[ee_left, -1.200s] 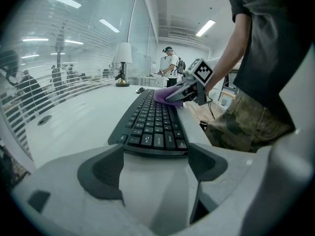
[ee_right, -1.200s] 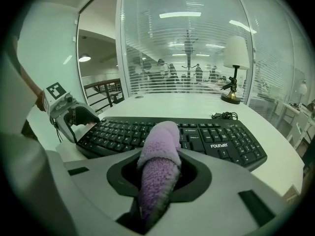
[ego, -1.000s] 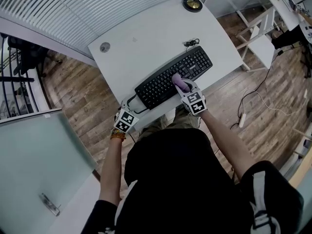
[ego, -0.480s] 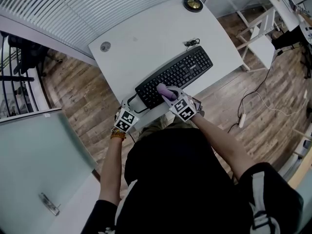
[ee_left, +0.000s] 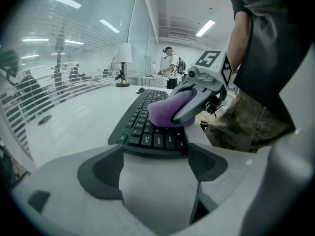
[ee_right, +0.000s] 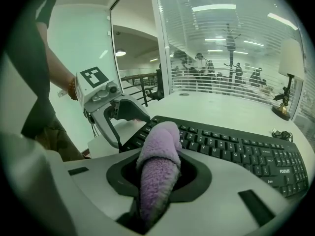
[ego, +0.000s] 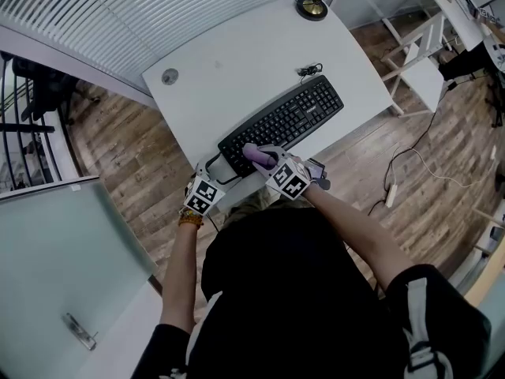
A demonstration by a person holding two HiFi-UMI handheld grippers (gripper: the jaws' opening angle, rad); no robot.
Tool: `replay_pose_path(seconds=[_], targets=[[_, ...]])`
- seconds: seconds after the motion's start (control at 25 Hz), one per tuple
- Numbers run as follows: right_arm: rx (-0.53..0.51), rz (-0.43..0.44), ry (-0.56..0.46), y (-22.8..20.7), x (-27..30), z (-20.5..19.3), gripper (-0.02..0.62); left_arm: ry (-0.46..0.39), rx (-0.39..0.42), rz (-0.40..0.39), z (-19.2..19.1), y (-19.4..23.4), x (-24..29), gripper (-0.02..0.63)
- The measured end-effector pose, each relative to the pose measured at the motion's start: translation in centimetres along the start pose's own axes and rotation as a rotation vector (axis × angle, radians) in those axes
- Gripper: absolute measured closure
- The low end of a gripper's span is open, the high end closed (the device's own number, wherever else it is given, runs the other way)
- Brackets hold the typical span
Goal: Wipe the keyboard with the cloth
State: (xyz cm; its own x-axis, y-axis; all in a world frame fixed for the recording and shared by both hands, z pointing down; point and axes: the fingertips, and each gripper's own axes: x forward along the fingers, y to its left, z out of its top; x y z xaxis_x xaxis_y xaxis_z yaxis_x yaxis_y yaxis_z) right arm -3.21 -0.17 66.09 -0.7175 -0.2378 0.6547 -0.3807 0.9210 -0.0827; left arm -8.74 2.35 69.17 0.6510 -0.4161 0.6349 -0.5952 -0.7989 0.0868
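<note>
Head view: white worktop (ego: 237, 61) with a black keyboard (ego: 284, 123) laid on the slant, long axis from 8 o'clock to 2 o'clock, close to the near edge. Thin cable (ego: 309, 70) bunched just off the keyboard's far edge, toward 12 o'clock. Lamp (ego: 312, 5) base at the worktop's 12 o'clock edge, well apart from the keyboard.

Right gripper (ego: 263, 158) over the keyboard's 8 o'clock end, fingers clenched on a rolled purple cloth (ego: 252, 151). Right gripper view: roll pinched between the two fingers, free end sticking forward and down onto the keys at the near left part of the keyboard.

Left gripper (ego: 209, 176) at 8 o'clock of the keyboard, at the worktop's near edge, just beside the right gripper. Left gripper view: fingers released, spread wide, only bare worktop between them; keyboard's left end straight ahead at 12 o'clock, just past the fingertips. Contact with the keyboard: cannot tell. Cloth and right gripper at 1 o'clock in that view, cloth pressed on the keys.
</note>
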Motion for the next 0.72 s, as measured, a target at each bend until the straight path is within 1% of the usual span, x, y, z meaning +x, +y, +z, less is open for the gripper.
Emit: replay_pose_path(seconds=[0.28,0.56,0.72], targets=[[-0.011,0.051,0.001,1.3,0.9,0.5,0.500,0.004,0.003,0.002,0.4,0.0,-0.1,0.201],[-0.005,0.102,0.026,2.1,1.6,0.9,0.492,0.016,0.003,0.000,0.4,0.1,-0.1,0.201],[-0.014,0.166,0.045,3.6,2.6,1.7,0.488,0.047,-0.002,0.005,0.1,0.1,-0.1,0.201]])
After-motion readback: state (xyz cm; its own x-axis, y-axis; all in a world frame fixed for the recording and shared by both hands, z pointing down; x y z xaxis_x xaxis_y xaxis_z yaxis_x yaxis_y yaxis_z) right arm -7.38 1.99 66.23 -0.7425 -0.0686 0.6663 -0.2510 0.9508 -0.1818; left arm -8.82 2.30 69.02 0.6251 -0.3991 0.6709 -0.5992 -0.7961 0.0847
